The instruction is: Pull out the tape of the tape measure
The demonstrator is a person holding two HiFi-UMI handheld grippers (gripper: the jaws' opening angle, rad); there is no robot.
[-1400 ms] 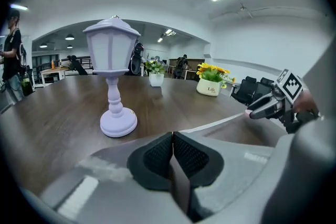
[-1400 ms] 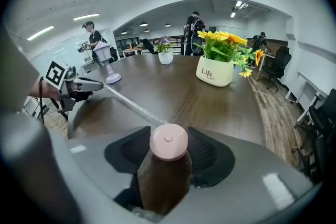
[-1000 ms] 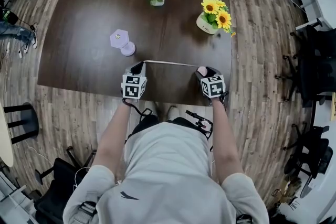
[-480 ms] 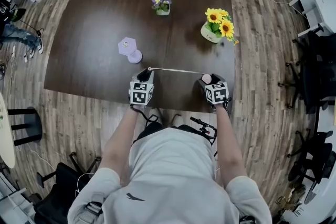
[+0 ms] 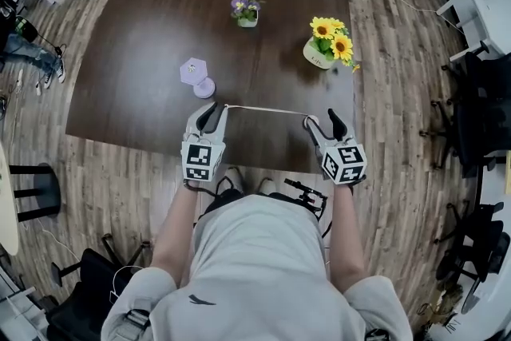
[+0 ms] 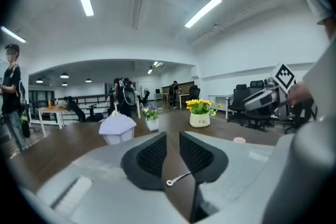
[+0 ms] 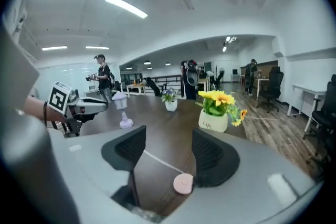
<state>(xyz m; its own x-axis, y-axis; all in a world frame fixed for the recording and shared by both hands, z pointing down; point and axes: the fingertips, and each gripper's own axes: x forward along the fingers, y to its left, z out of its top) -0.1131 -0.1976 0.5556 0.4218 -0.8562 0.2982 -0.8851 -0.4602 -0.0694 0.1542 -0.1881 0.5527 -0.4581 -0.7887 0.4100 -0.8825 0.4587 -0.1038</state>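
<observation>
A dark table [image 5: 136, 44] stands on plank flooring, with a sunflower pot [image 5: 323, 52] and a lilac lamp [image 5: 196, 76] on it; the tape measure's pink case [image 5: 311, 121] lies near the front edge, its tape [image 5: 263, 109] drawn out leftward across the wood. The right gripper [image 5: 322, 121], jaws wide and just opened further, hangs over the case without gripping; the left gripper [image 5: 211, 113] shows a narrow gap, the tape's end ring [image 6: 170, 182] loose below it.
</observation>
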